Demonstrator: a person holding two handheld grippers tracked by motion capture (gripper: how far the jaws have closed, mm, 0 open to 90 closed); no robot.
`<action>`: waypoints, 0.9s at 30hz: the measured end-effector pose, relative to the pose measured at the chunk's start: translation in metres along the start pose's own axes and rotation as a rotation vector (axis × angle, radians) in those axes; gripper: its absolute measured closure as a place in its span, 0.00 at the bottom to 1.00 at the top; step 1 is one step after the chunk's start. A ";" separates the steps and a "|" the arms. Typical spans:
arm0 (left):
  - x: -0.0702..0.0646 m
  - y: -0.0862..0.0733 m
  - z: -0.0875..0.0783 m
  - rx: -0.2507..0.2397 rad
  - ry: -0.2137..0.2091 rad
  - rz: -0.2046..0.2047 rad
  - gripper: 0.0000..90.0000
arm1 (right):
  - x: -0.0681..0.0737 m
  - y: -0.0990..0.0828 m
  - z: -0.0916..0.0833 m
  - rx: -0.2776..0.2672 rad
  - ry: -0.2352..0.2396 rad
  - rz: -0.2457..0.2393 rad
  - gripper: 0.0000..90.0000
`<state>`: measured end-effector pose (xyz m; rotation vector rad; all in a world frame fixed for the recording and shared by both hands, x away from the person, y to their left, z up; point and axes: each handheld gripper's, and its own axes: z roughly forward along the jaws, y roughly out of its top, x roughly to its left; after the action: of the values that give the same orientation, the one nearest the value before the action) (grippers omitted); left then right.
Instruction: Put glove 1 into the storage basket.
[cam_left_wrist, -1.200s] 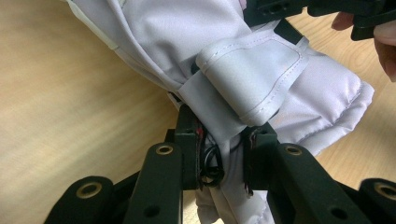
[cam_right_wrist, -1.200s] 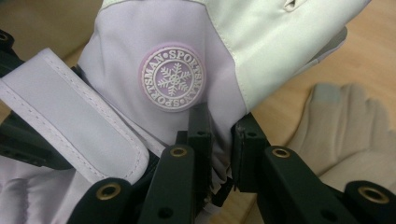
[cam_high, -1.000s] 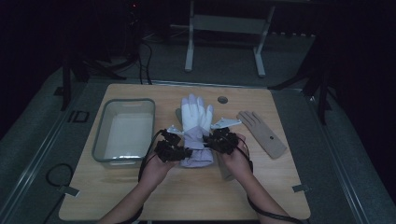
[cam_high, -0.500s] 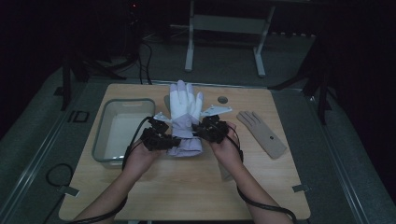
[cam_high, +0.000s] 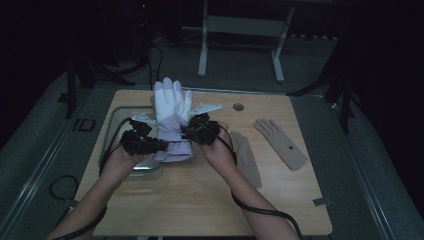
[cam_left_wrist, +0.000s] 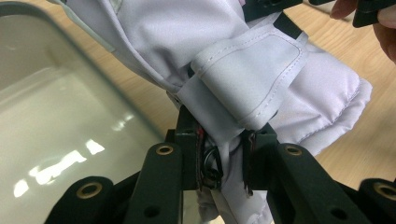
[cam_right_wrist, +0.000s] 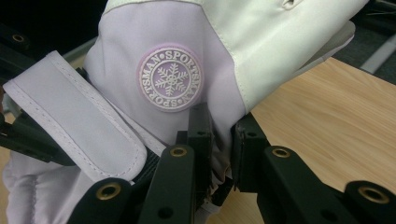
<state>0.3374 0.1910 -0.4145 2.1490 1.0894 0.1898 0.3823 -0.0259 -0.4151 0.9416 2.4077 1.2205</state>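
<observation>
Since a sec ago the ski glove (cam_high: 171, 117) has gone up and over to the left; it lay more central on the table before, now it hangs w/ its cuff end above the near right corner of the metal tray (cam_high: 114, 120), fingers pointing away from the person. A tan glove that was under it is now uncovered.

Left gripper (cam_high: 141, 142) is clamped on the cuff by the strap (cam_left_wrist: 243, 79); the left gripper view shows fabric pinched tight between narrow jaws. Right gripper (cam_high: 201, 131) is likewise closed on the other edge, just under the round snowflake badge (cam_right_wrist: 171, 78). Two grips on opposite sides keep the glove spread flat and level, prob. so it can be lowered into the tray w/o folding up. It's carried clear of the wood, not dragged.

Count:
- 1 white/lilac ski glove, held in the air
- 2 tan gloves on the table (cam_high: 200, 190): one (cam_high: 248, 159) just beside the right hand, one (cam_high: 280, 142) farther right, apart from it
- 1 tray, nothing visible inside it
- 2 grippers, each w/ a cable trailing
- 1 small round disc (cam_high: 238, 106) at the far edge
</observation>
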 end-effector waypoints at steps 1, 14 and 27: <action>0.003 -0.002 -0.003 0.002 0.004 -0.004 0.81 | 0.003 0.003 0.003 -0.002 0.005 0.000 0.89; 0.048 -0.030 -0.039 0.041 0.048 -0.014 0.81 | 0.049 0.033 0.055 0.009 0.060 -0.032 0.89; 0.084 -0.059 -0.027 0.104 0.022 -0.064 0.81 | 0.064 0.028 0.100 0.078 0.090 -0.019 0.89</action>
<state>0.3412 0.2921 -0.4476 2.2045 1.2033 0.1301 0.3969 0.0898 -0.4506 0.9014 2.5451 1.1945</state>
